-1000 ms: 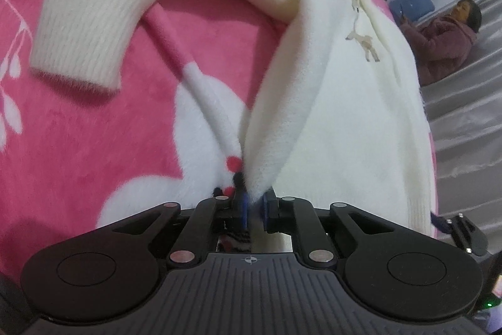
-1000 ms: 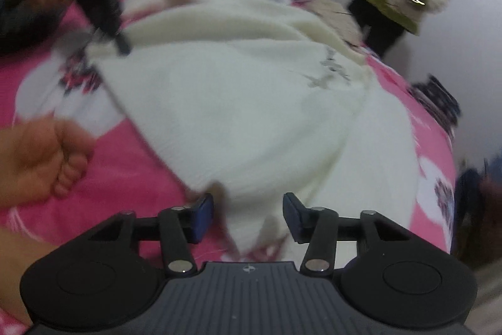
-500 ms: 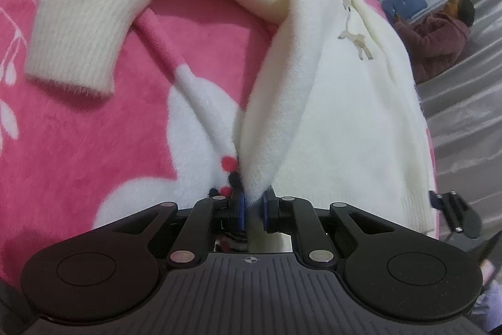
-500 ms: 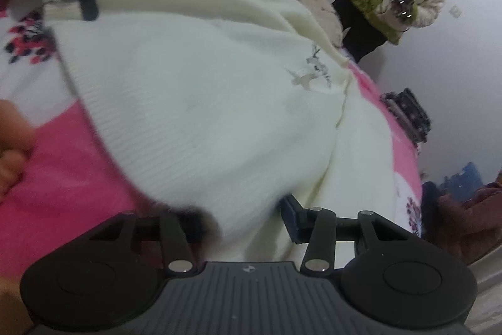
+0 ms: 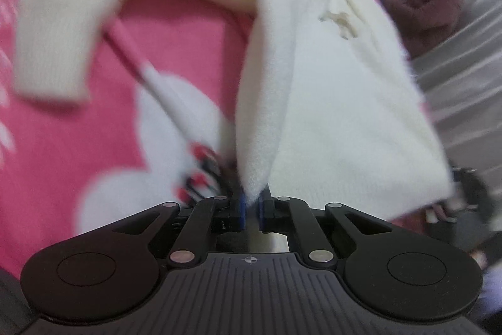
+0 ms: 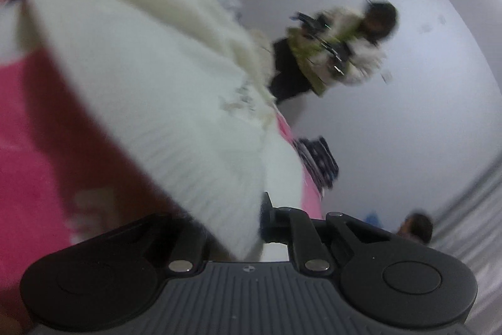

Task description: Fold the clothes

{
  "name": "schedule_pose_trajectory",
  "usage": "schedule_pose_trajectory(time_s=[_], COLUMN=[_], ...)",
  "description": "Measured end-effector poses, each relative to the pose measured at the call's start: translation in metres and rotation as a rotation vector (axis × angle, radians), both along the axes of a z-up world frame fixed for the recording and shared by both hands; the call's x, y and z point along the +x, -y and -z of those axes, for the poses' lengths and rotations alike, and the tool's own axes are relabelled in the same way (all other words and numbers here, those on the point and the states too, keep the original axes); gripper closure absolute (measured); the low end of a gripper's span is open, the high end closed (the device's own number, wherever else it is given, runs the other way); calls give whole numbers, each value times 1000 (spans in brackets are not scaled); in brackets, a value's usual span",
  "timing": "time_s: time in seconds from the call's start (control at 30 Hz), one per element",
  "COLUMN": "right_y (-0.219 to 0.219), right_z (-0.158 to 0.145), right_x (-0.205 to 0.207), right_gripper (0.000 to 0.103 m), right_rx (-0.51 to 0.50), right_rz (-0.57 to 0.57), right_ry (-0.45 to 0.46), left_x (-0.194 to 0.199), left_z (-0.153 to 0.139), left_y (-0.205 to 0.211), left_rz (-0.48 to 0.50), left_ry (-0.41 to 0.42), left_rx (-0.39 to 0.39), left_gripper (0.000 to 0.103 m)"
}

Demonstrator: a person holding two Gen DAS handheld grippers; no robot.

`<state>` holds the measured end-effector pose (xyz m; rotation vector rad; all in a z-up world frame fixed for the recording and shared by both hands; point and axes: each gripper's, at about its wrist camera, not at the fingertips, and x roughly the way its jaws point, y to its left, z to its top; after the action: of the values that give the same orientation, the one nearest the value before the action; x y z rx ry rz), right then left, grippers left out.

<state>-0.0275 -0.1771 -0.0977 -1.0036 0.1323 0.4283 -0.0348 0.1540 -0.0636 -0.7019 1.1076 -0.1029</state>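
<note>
left wrist, grip: left gripper (image 5: 251,211) clenched on a corner of the cream sweater (image 5: 339,102); blue pads pinch a folded fabric edge.
left wrist, sweater: fans out ahead and right of the tips; sleeve cuff (image 5: 53,36) hangs ahead-left over the pink blanket (image 5: 56,146).
left wrist, advice: hold the pinch firm and keep level with the other corner.
right wrist, grip: right gripper (image 6: 238,218), ribbed hem of the cream sweater (image 6: 131,90) sits between the fingers, covering the left one; can't tell whether it's clamped.
right wrist, sweater: stretches ahead-left over the pink blanket (image 6: 28,131); frame blurred.
right wrist, advice: confirm a deep bite on the hem before lifting.
bystanders: standing person (image 6: 342,49) far ahead.
</note>
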Motion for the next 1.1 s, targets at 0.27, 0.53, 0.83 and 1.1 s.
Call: schedule_pose_trajectory(time_s=[0.27, 0.53, 0.83, 1.1], right_y=[34, 32, 79, 106], right_z=[-55, -2, -30, -79], right_x=[-6, -41, -50, 39], right_gripper=[92, 95, 95, 60], right_rx=[98, -87, -61, 301], right_rz=[95, 73, 121, 291], right_ry=[-118, -282, -339, -320], left_x=[5, -5, -18, 47], left_z=[-3, 8, -45, -121], left_y=[33, 19, 2, -27], left_rz=[188, 163, 179, 68], left_ry=[-88, -153, -205, 328], left_rx=[41, 103, 298, 639], left_gripper=[97, 93, 67, 30])
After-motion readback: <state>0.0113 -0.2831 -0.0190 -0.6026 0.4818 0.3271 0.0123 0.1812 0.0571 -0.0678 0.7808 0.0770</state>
